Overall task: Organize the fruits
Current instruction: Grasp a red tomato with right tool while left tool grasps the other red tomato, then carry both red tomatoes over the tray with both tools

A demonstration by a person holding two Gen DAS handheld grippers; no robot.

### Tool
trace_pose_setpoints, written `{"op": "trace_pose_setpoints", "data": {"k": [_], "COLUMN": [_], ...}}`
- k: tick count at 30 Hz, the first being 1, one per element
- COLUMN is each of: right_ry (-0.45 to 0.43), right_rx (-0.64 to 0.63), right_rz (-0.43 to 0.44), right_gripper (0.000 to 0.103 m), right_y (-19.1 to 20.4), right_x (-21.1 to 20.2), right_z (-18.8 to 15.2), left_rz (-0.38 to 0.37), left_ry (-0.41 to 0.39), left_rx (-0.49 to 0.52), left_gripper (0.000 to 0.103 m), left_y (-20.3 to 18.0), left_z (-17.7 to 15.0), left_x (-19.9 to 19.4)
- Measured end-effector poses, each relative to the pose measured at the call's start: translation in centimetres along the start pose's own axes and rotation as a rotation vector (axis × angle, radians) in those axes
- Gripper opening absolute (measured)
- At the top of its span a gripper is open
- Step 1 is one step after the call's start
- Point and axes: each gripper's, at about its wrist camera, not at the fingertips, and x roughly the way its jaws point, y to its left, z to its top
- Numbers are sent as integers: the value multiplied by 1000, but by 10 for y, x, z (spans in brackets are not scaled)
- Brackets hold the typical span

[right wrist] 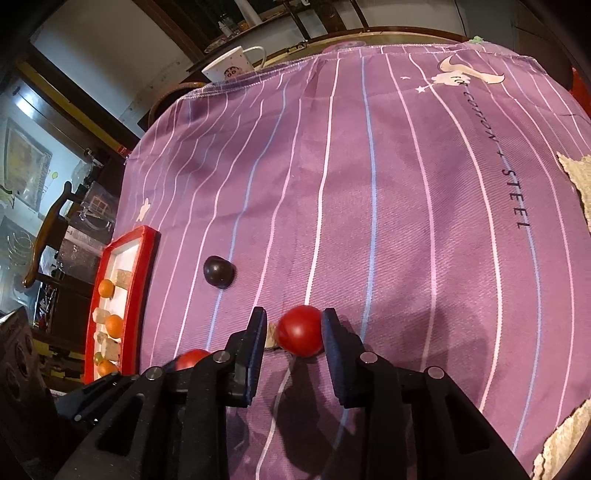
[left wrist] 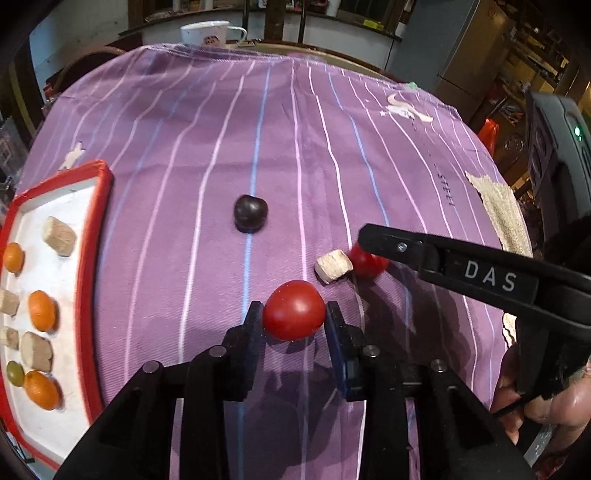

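A red tomato (left wrist: pixel 293 310) lies on the purple striped cloth (left wrist: pixel 258 129), and my left gripper (left wrist: pixel 293 314) is shut on it, both pads against its sides. A second red tomato (right wrist: pixel 300 330) sits between the fingers of my right gripper (right wrist: pixel 295 325), which is open. Its right pad touches the fruit, while a thin gap shows at the left pad. In the left wrist view this tomato (left wrist: pixel 369 264) peeks from behind a right finger (left wrist: pixel 391 245). A dark plum (left wrist: pixel 251 213) rests farther out. The red-rimmed white tray (left wrist: pixel 105 206) at left holds oranges (left wrist: pixel 42 310), a green grape and cork blocks.
A cork block (left wrist: pixel 334 270) lies against the second tomato, just left of it. A white mug (left wrist: pixel 207 33) stands beyond the cloth's far edge. A beige knitted mat (left wrist: pixel 502 214) covers the right side. A hand (left wrist: pixel 546 406) grips the right tool.
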Motion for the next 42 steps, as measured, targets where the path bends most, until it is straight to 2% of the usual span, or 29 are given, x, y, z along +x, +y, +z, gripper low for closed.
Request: {"op": "trace_pose_setpoints", "data": {"k": [14,19,22,25,28,33,42], "right_ry": [-25,-34,-33,-19,-28,11,10], "right_rx": [-18,-81,-100,-96,-60,-7,19], "right_rz": [1,-81,-104,-124,-98,-17,15], "right_gripper": [31,35,40,40,40,38,35], "right_y": [12,16,17,13,4,-3,1], "right_x": [-21,-18,-9,5,12,18,4], "right_z": [-9,-14,-14,-11,-8,-2,-6], "left_rz": [6,10,15,20,26,31,22], "left_ry": [-33,-34,-32,-26,-23,-21,-33], "left_rx": [-59,-59,-63,-67,-73,-85,-83], "left_gripper": [32,32,33,33,33,33,33], "left_y": [25,31,35,37,39,43,42], "left_z": [-11,-15,-17,-20,-23,-24,-20], "left_x": [-24,-30,-31,-32,-32,-31,-32]}}
